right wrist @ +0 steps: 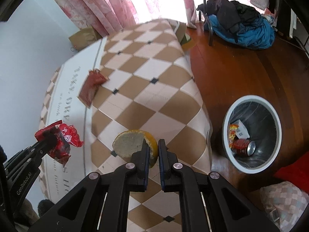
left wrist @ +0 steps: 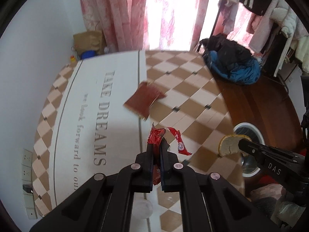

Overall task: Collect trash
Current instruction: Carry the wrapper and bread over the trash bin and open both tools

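My left gripper (left wrist: 156, 145) is shut on a crumpled red wrapper (left wrist: 156, 137), held above the checkered tablecloth; it also shows in the right wrist view (right wrist: 63, 142). My right gripper (right wrist: 154, 145) is shut on a piece of citrus peel (right wrist: 128, 142), yellow outside and pale inside; the peel also shows in the left wrist view (left wrist: 228, 145). A brown-red packet (left wrist: 143, 101) lies flat on the table, also seen in the right wrist view (right wrist: 91, 88). A white-rimmed trash bin (right wrist: 252, 135) with a dark liner stands on the floor to the right, holding a can and wrappers.
The table (right wrist: 154, 61) has a checkered cloth with a white lettered strip. A chair with dark and blue clothes (right wrist: 241, 25) stands on the wooden floor behind. Pink curtains (left wrist: 125, 13) hang at the back. A brown paper bag (left wrist: 88, 40) sits by the wall.
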`<state>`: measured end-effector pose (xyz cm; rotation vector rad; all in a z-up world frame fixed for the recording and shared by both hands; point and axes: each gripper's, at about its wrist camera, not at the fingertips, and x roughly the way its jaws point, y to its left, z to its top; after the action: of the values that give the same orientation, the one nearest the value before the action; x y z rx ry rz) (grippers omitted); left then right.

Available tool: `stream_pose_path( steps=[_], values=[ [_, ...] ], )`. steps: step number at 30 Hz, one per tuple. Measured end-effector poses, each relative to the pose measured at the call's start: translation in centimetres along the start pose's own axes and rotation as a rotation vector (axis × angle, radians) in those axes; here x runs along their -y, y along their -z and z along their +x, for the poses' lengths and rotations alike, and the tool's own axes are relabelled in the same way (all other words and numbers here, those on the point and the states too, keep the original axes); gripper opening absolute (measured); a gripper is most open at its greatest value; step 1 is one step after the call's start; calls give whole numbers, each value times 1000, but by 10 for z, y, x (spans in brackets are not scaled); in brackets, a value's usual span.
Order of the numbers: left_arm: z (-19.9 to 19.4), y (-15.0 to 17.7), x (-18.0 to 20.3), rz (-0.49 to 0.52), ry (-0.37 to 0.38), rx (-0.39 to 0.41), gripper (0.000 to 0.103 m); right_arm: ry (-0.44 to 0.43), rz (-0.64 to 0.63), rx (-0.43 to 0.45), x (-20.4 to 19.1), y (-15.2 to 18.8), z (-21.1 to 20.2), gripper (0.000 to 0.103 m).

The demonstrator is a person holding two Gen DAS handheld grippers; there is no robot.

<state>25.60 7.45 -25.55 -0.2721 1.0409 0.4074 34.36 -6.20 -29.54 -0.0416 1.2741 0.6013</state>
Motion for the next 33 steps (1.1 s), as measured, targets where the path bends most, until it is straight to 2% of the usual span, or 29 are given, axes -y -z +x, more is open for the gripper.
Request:
stream_pose_path(
  steps=[7,11,15,19,23,29,33],
  values=[
    [-46,-28,47,53,64,91,2,-28,14,102,24,-16,-65,9],
    [-62,-45,95,108,121,132,2,-1,50,159,64,-24,-104,9],
    [-62,-56,147,165,175,139,2,36,95,183,109,-28,-127,9],
    [-46,-59,199,217,224,106,2,84,154,187,164,-26,-141,9],
    [-17,-53,251,273,258,43,2,121,231,166,225,-16,-136,9],
    [37,-37,308,342,285,-64,3,139,355,94,304,8,-104,9],
    [80,-29,332,341,313,-172,3,123,423,22,343,22,-69,9]
  ],
)
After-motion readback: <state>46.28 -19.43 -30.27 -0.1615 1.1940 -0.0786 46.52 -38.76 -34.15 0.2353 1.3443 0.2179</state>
